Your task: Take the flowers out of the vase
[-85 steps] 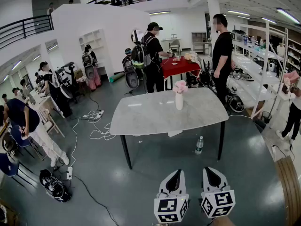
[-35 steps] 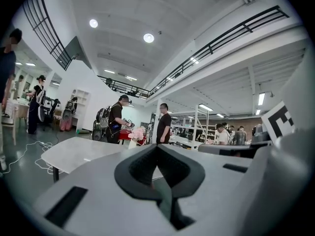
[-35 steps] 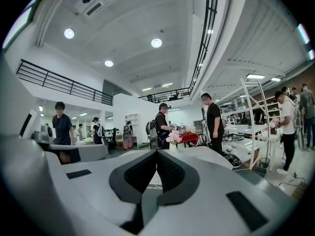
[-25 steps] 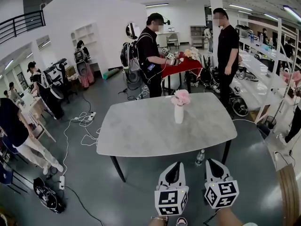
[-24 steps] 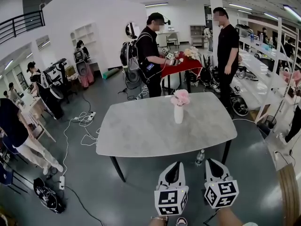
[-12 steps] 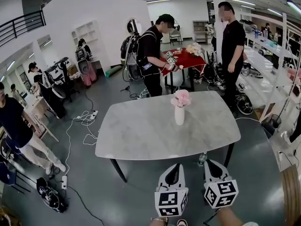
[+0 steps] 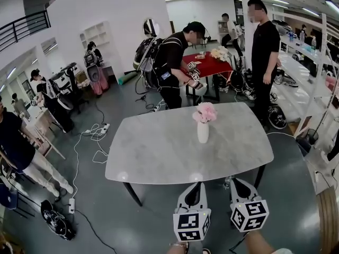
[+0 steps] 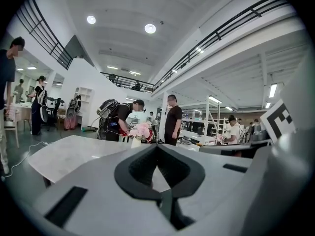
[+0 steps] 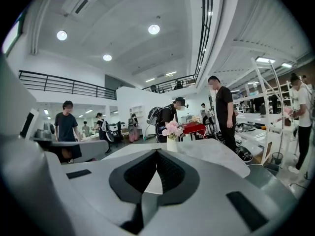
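– Left tongs (image 7: 197,186) and right tongs (image 7: 237,182) had drawn up to the worktop (image 7: 159,152). Its near edge, earlier well off across the grey floor (image 7: 153,216), now lay just past their tips.

– How were the tongs set?

– Each pair was pressed together with nothing between them. They sat side by side, slightly apart and level with each other.

– And the surface?

– It was pale, marble-patterned and rounded at the corners. An open stretch of it ran from the near edge to the white vase (image 7: 203,133), which stood upright right of centre in the far half. The pink flowers (image 7: 205,112) were in the vase.

– What about room around it?

– Floor lay open on the near and left sides, with cables (image 7: 100,130) trailing further left. Beyond the far edge a person with a backpack (image 7: 172,70) bent over a red table (image 7: 212,66), and a person in black (image 7: 264,44) stood near the far right corner. Shelving (image 7: 312,52) lined the right wall.

– Did the views differ?

– The right gripper view showed vase and blooms clear above the closed tips. In the left gripper view the blooms only peeked over the tongs' body, with the vase mostly hidden. Only the head view showed the worktop's whole outline.
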Demonstrator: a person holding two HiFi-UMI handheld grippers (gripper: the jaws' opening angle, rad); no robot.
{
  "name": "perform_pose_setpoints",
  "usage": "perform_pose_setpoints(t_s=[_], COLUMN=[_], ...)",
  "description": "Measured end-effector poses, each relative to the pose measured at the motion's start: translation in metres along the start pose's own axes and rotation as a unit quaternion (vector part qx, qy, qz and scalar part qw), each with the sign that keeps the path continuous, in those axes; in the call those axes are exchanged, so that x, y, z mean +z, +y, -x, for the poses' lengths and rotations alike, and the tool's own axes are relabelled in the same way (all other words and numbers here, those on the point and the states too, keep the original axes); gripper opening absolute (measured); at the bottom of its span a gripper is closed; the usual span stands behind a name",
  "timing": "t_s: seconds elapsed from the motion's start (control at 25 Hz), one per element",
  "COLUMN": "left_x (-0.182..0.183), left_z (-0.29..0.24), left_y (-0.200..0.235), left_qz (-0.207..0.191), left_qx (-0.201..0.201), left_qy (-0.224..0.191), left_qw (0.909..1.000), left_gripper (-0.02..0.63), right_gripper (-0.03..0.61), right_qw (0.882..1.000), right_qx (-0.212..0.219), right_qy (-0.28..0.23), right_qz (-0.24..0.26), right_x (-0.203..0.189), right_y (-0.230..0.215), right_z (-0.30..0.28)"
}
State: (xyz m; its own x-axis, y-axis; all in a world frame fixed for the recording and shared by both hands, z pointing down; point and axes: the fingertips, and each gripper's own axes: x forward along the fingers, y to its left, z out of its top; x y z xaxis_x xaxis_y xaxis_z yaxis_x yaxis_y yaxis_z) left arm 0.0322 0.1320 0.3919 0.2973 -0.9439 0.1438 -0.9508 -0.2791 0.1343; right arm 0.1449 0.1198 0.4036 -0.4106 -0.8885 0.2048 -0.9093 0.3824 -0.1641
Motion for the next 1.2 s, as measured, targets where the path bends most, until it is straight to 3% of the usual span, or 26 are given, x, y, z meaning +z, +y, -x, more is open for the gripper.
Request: perform_pose_setpoints(t_s=[1.2], left_x=[0.054], left_z=[-0.233], left_y=[0.121], left_qz=[0.021], left_qx=[-0.057], left_qy=[0.013], left_qw=[0.9981], left_gripper=[0.003], right_gripper=[0.017], right_qw=[1.0], right_qx=[-0.024], right_qy=[0.014], right_qz=[0.007], right_x=[0.072], right_y=[-0.035], right_z=[-0.237])
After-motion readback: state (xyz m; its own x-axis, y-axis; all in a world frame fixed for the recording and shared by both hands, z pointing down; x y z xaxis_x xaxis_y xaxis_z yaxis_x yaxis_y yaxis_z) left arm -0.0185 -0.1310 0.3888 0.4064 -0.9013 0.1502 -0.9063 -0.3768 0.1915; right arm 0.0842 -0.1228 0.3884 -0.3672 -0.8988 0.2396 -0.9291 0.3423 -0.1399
